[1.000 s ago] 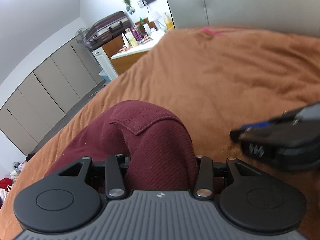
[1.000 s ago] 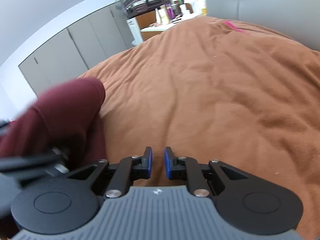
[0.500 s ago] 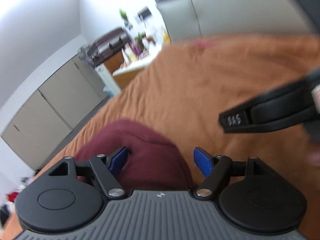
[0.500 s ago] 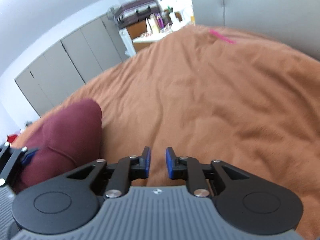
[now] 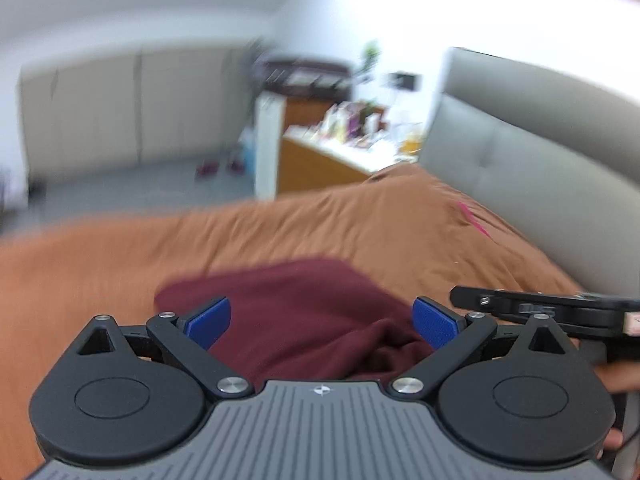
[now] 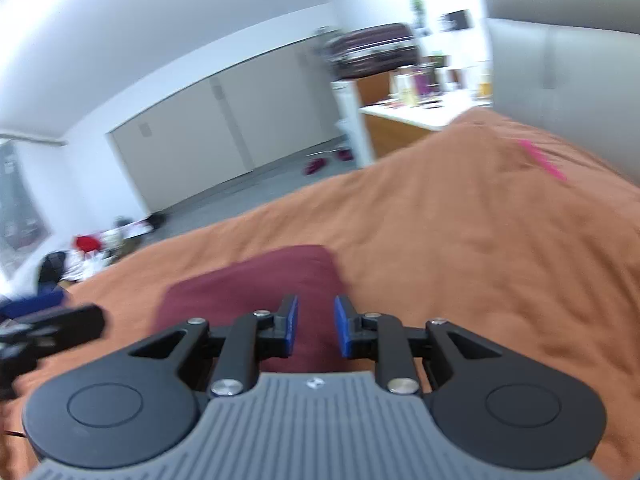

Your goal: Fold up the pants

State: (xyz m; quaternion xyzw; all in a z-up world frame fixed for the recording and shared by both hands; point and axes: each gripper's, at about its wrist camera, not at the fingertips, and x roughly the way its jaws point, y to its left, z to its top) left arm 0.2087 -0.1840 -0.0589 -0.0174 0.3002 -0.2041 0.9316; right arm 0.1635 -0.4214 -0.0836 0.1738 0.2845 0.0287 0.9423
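Observation:
The maroon pants (image 5: 304,300) lie in a folded bundle on the orange blanket (image 5: 360,224). My left gripper (image 5: 322,322) hovers above them, its jaws opening wide, and nothing touches its blue pads (image 5: 208,322). In the right wrist view the pants (image 6: 248,284) sit below and beyond my right gripper (image 6: 316,328). Its pads stand a narrow gap apart with nothing between them. The right gripper (image 5: 540,312) also shows at the right edge of the left wrist view. The left gripper (image 6: 48,332) is a blur at the left of the right wrist view.
A grey padded headboard (image 5: 520,152) bounds the bed on the right. Past the bed's far edge stand a wooden dresser (image 5: 320,164) crowded with bottles, a suitcase (image 6: 376,48) and a wall of cupboards (image 6: 224,136). A pink strip (image 6: 542,160) lies on the blanket. Clothes (image 6: 88,244) litter the floor.
My left gripper let go of the pants fold, opened wide, rolled and rose. The right gripper rose too and its pads parted slightly. The pants now lie below both.

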